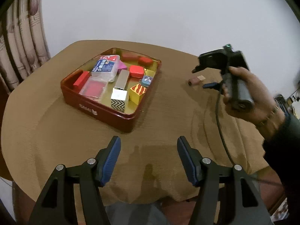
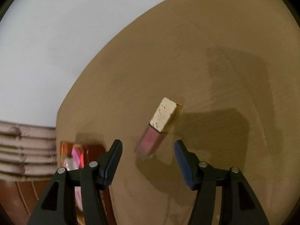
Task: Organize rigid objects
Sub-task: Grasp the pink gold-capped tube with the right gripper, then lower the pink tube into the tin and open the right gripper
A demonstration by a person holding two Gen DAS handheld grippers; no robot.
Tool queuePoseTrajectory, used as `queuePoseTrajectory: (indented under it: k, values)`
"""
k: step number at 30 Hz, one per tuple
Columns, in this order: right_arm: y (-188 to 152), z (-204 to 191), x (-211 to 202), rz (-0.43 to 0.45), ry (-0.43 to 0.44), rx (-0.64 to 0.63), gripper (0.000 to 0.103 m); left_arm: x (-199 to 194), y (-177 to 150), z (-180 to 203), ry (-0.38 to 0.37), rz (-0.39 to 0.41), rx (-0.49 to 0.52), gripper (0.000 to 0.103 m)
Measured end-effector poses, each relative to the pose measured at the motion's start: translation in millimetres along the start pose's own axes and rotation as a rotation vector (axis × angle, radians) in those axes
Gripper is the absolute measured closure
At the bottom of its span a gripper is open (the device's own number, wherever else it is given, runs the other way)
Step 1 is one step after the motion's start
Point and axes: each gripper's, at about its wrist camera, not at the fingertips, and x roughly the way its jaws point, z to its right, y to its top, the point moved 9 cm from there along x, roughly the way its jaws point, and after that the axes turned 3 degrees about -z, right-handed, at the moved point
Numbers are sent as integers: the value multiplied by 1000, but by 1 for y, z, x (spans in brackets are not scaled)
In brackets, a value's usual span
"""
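Observation:
A red tin box sits on the tan-covered round table, holding several small blocks, cases and a silver tube. A small pink bottle with a gold cap lies on the cloth; in the left wrist view it lies at the far right of the table. My right gripper is open, hovering just before the bottle, its jaws either side of the pink end. It also shows in the left wrist view, held by a hand. My left gripper is open and empty above the table's near edge.
A curtain hangs at the left behind the table. A white wall is behind. The tin's corner shows at lower left of the right wrist view. A cable trails from the right gripper.

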Motion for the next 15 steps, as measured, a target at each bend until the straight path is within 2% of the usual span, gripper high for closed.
queuePoseTrajectory:
  k: [3, 6, 8, 10, 12, 15]
  values:
    - [0, -4, 8, 28, -84, -12, 42, -5, -5, -4, 11, 13, 12, 41]
    - [1, -12, 11, 56, -149, -75, 44, -2, -10, -6, -21, -12, 5, 41]
    - [-1, -13, 11, 61, -222, -114, 55, 0, -12, -10, -25, -23, -14, 41]
    - [-2, -20, 16, 53, -234, -157, 72, 2, -15, -12, -46, -43, -33, 40]
    - [-1, -14, 13, 38, -212, -167, 83, 2, -16, -16, -53, -46, -51, 40]
    - [-3, -13, 10, -4, -164, -214, 83, 3, -17, -20, -53, -56, -68, 40]
